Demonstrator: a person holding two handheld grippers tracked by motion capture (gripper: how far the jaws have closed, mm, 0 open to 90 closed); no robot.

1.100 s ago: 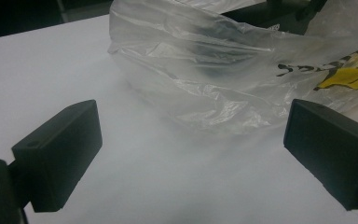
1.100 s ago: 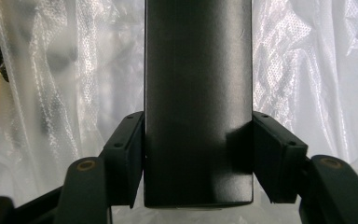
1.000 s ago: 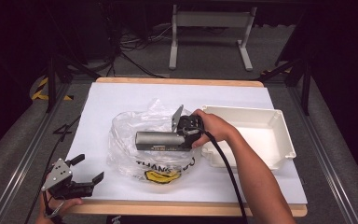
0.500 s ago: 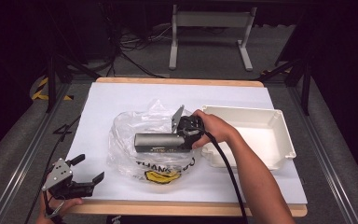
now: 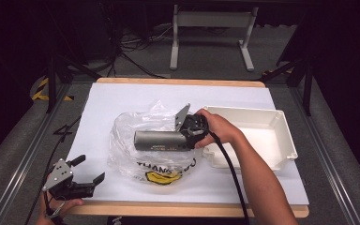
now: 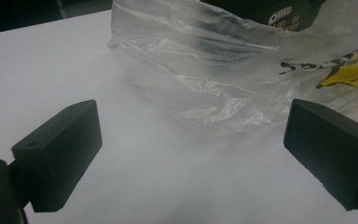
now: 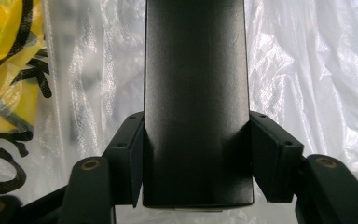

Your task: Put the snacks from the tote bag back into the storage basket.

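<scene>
right gripper (image 7: 196, 154) is clamped on the end of a dark box (image 5: 161, 139) held over the clear plastic bag (image 5: 136, 140) mid-table; looks rigid, smooth, probably slippery, so grab the flat sides; left gripper (image 5: 83, 170) hangs open by the near edge

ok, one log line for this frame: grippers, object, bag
right gripper: shut on dark box, over plastic bag | left gripper: open, near table edge, facing bag | white tray: right of bag
</scene>
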